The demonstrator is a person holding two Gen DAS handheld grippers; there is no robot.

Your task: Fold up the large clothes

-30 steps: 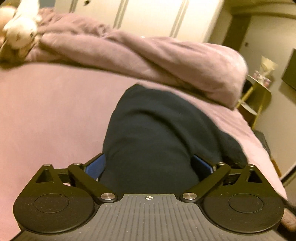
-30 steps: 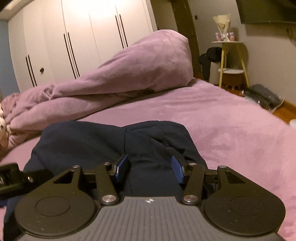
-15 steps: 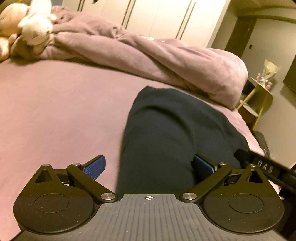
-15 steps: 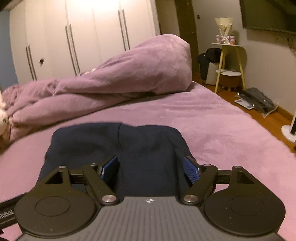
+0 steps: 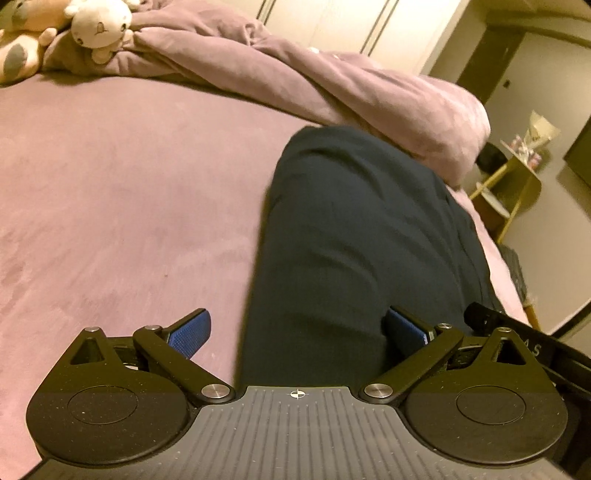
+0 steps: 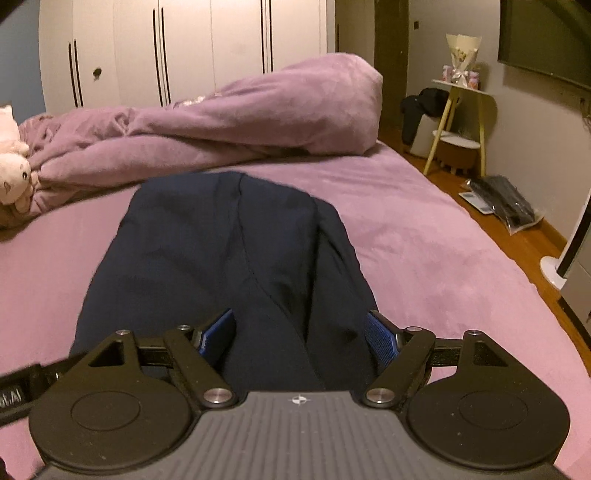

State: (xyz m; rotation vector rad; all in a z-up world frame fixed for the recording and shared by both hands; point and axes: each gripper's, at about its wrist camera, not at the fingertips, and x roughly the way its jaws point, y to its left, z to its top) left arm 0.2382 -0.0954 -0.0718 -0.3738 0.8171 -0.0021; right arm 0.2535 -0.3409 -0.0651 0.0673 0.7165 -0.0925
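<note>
A dark navy folded garment [image 5: 354, 240] lies on a mauve plush bed cover [image 5: 122, 206], stretching away from both cameras as a long, narrow bundle. In the right wrist view the same garment [image 6: 229, 258] shows a lengthwise seam or fold line down its middle and a second layer overlapping along its right side.

The left gripper [image 5: 299, 332] sits at the near end of the garment with its jaws spread wide apart. Its left blue ribbed pad [image 5: 190, 332] is over bare bed cover, clear of the cloth, while the other pad [image 5: 406, 328] lies against the garment's right part; nothing is pinched between them. The black body of the other tool is visible at the far right edge of this view.

The right gripper [image 6: 301, 336] also has its jaws apart, straddling the near end of the garment: dark cloth fills the gap between the two blue pads [image 6: 380, 338] (whether the pads press on it cannot be told).

Beyond the garment a bunched purple fleece duvet [image 6: 236, 122] runs across the bed. A cream stuffed toy [image 5: 99, 26] rests at the duvet's far left end. White wardrobe doors with dark handles [image 6: 184, 51] stand behind the bed, and a small yellow-legged side table [image 6: 461, 122] stands on the wooden floor to the right.
</note>
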